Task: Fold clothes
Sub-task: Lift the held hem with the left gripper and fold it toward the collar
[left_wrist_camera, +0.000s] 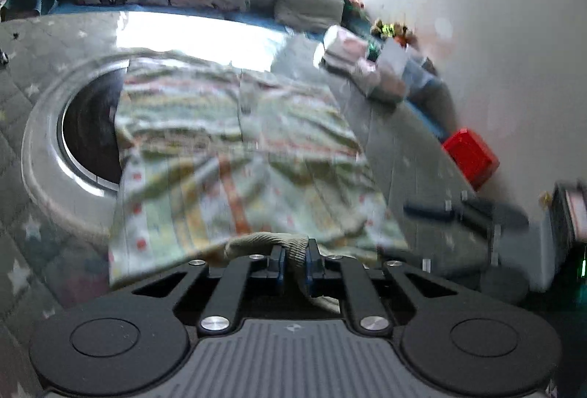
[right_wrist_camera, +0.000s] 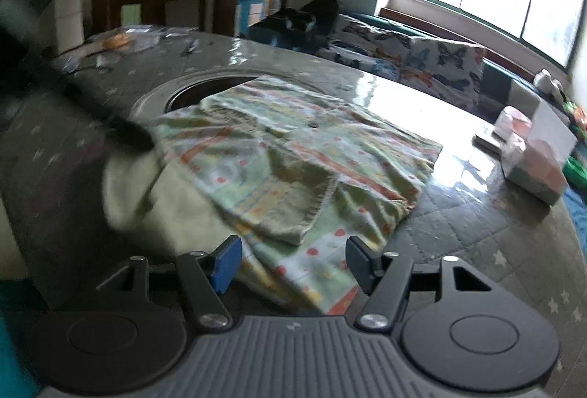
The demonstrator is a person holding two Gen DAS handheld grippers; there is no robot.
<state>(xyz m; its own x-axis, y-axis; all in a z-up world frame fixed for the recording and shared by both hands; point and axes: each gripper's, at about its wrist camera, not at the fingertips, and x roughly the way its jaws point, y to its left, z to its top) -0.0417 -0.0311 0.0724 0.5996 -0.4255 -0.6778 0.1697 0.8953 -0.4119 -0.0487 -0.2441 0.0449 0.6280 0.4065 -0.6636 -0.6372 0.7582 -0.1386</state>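
In the left wrist view, our left tool (left_wrist_camera: 293, 260) sits at the bottom centre of the frame, its blue pads pinched shut on a ribbed cream hem of the patterned garment (left_wrist_camera: 234, 141). The garment spreads across the middle of the frame on the grey quilted tabletop (left_wrist_camera: 414, 148), partly covering a round dark opening (left_wrist_camera: 88, 134) at centre left. Its long axis runs away from us toward the top of the frame.

In the right wrist view, our right tool (right_wrist_camera: 293, 264) is at the bottom centre, fingers spread wide with nothing between them, hovering over the garment's near corner. The garment fills the centre, slanting from lower left to upper right.

To fold well, we judge the free tool should pinch the matching corner, so both lift evenly and the fabric stays taut.
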